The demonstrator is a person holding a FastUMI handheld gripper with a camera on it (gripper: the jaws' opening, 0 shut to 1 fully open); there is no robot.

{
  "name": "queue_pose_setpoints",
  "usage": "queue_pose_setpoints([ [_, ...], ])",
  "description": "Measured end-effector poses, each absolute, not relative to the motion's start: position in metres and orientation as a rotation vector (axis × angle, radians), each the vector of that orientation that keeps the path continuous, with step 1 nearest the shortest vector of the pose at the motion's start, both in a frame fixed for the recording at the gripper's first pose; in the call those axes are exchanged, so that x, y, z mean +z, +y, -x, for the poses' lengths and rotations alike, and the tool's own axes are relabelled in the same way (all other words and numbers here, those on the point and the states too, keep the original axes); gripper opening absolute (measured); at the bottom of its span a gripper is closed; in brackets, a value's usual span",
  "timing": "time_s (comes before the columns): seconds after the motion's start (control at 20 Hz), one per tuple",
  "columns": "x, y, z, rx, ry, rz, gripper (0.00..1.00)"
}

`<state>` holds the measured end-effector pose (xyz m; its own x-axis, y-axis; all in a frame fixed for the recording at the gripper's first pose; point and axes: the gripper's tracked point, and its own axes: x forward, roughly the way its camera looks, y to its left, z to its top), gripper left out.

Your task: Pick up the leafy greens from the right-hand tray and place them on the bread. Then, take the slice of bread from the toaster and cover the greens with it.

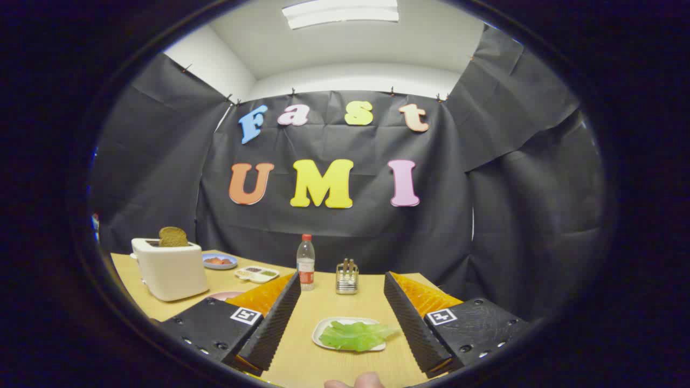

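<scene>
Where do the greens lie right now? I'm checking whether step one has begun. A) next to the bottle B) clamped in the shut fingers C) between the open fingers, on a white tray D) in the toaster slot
C: the greens lie on the white tray on the table, between the fingers of the gripper, which stand wide apart and touch nothing.

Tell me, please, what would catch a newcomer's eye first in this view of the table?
The leafy greens on their white tray lie between the open fingers of the gripper, empty and not touching them. Farther off to the left stands the white toaster with a slice of bread sticking out; a water bottle stands beyond the fingers.
</scene>
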<state>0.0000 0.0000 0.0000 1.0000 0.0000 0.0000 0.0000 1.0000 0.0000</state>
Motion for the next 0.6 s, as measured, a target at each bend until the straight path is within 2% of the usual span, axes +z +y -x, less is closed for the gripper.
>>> queue_pose_setpoints([
  [0.35, 0.021, -0.033, 0.025, -0.108, 0.018, 0.028, 0.95],
  [0.6, 0.023, -0.031, 0.024, -0.105, 0.031, 0.014, 0.95],
])
